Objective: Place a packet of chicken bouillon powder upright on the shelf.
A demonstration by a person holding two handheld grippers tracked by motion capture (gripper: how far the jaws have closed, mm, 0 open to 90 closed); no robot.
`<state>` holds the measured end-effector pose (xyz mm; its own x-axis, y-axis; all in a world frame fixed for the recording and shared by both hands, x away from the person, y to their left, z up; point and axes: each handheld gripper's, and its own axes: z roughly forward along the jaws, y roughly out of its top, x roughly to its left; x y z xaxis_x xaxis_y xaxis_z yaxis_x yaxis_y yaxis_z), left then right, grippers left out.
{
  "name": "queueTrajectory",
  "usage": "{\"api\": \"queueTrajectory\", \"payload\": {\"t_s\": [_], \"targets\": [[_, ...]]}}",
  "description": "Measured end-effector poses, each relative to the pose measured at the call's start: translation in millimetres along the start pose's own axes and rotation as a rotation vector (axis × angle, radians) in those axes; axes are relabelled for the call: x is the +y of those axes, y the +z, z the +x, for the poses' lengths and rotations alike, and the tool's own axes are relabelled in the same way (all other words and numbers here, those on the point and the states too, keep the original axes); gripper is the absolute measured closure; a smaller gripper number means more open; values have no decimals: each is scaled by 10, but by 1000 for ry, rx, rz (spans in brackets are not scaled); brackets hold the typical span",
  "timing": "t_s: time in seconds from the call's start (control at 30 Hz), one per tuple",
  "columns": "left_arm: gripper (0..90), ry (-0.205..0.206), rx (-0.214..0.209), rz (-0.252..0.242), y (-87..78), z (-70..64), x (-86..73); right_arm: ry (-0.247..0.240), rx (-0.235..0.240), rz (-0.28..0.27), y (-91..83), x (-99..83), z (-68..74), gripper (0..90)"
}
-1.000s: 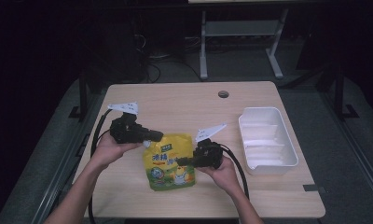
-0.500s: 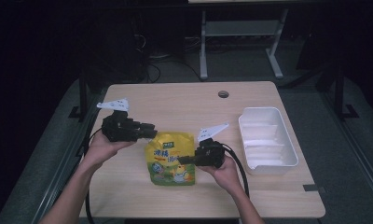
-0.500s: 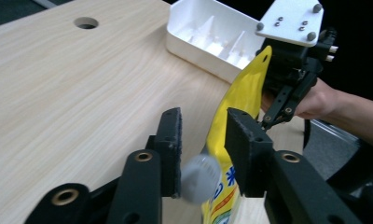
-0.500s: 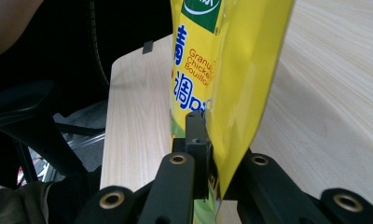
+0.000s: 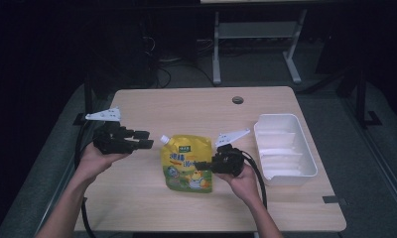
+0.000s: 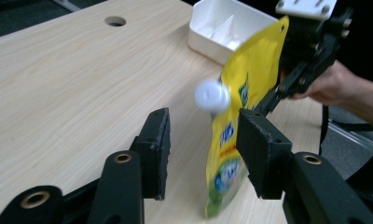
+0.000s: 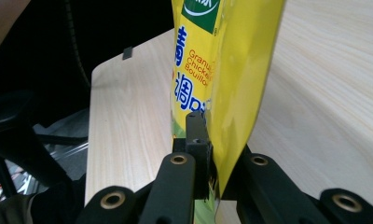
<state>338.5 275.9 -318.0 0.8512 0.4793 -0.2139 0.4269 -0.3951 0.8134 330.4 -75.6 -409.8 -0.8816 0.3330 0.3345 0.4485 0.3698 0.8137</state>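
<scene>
A yellow pouch (image 5: 187, 162) with a white screw cap (image 5: 163, 139) stands tilted near the middle of the wooden table (image 5: 186, 106). My right gripper (image 5: 202, 165) is shut on the pouch's right edge; in the right gripper view the jaws pinch the yellow film (image 7: 231, 93). My left gripper (image 5: 146, 139) is open, a short way left of the cap. In the left gripper view the blurred white cap (image 6: 212, 94) and the pouch (image 6: 240, 116) lie just beyond my spread jaws, with the right gripper (image 6: 280, 88) holding the pouch behind.
A white divided tray (image 5: 285, 147) sits at the right side of the table, also far off as a tray (image 6: 222, 28) in the left gripper view. A round cable hole (image 5: 237, 99) lies near the far edge. A metal stand (image 5: 256, 44) is on the floor beyond.
My left gripper has let go of the pouch's cap end and drawn back to the left, now open. The right gripper keeps its hold, and the pouch has shifted slightly right.
</scene>
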Motion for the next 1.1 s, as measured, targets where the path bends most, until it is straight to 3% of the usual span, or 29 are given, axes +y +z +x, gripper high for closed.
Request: {"api": "queueTrajectory", "payload": {"t_s": [0.33,0.57,0.9,1.1], "targets": [[499,-5,21,17,-47,11,-276,1,-51,-1,-63,26,10,864],[474,-2,66,51,-40,-1,-543,-17,-89,11,-102,96,31,865],[423,34,100,43,-23,-76,-765,-28,-131,21,-227,227,-8,870],[402,29,117,27,-1,-103,-895,-34,-138,27,-345,309,-44,878]]}}
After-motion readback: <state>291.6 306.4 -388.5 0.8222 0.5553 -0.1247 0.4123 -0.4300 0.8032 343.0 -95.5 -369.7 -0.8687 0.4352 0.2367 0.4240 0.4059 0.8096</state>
